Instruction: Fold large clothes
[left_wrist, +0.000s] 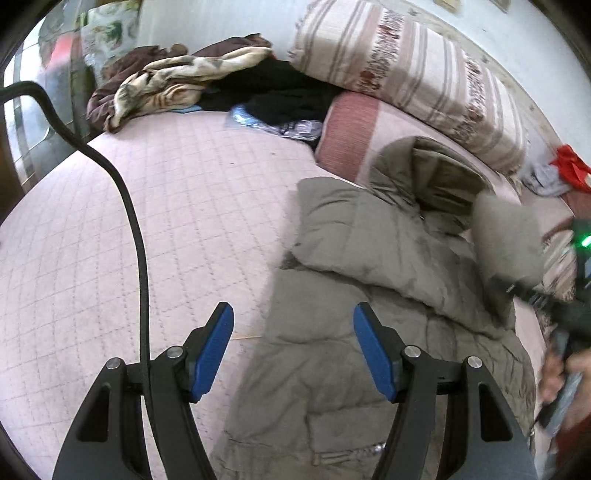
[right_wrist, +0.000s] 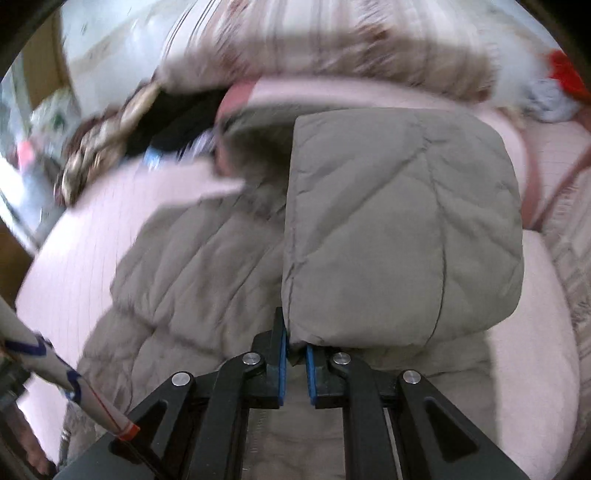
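A grey-green padded coat (left_wrist: 369, 288) lies on the pink quilted bed (left_wrist: 147, 221), hood toward the pillows, one sleeve folded across its chest. My left gripper (left_wrist: 293, 332) hovers open above the coat's left edge, nothing between its blue pads. In the right wrist view my right gripper (right_wrist: 295, 350) is shut on the cuff end of the coat's other sleeve (right_wrist: 399, 229), which hangs lifted in front of the lens over the coat body (right_wrist: 192, 266). That raised sleeve (left_wrist: 506, 236) and the right gripper's dark body also show at the right edge of the left wrist view.
A striped pillow (left_wrist: 406, 70) and a pink one (left_wrist: 354, 125) lie at the head of the bed. A heap of brown, cream and black clothes (left_wrist: 207, 81) sits at the far side. Red and grey cloth (left_wrist: 561, 170) lies at the right. A black cable (left_wrist: 136, 236) crosses the left view.
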